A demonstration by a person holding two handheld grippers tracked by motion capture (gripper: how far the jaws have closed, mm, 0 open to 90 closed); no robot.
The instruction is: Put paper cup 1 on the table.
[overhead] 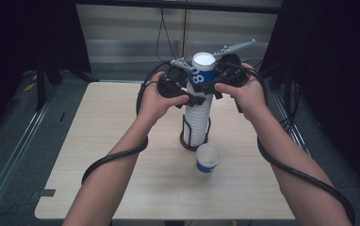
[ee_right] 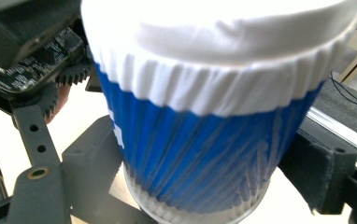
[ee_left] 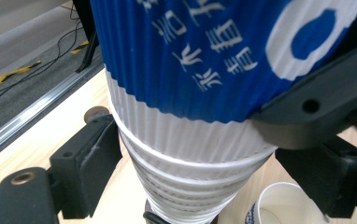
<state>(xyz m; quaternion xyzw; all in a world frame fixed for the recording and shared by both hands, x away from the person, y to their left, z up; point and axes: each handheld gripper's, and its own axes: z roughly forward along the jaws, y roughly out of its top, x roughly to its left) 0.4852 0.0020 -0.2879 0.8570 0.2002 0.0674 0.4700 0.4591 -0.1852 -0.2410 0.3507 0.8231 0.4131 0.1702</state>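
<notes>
A tall stack of white ribbed paper cups (overhead: 198, 120) stands in a dark wire holder (overhead: 185, 139) at the middle of the table. On top sits a blue-and-white cup (overhead: 203, 70) with a white rim. My right gripper (overhead: 205, 84) is shut on that top cup (ee_right: 204, 140), one jaw against each side. Just below it, my left gripper (overhead: 198, 97) is open around the white stack (ee_left: 190, 154); its left pad (ee_left: 99, 156) stands just beside the cups. The black jaw pressing the blue cup (ee_left: 195, 56) at the right in the left gripper view belongs to the right gripper.
A single blue-and-white cup (overhead: 208, 157) stands upright and empty on the wooden table (overhead: 121, 141), just in front of the holder. Cables trail from both grippers along the forearms. Dark stands and floor rails flank the table.
</notes>
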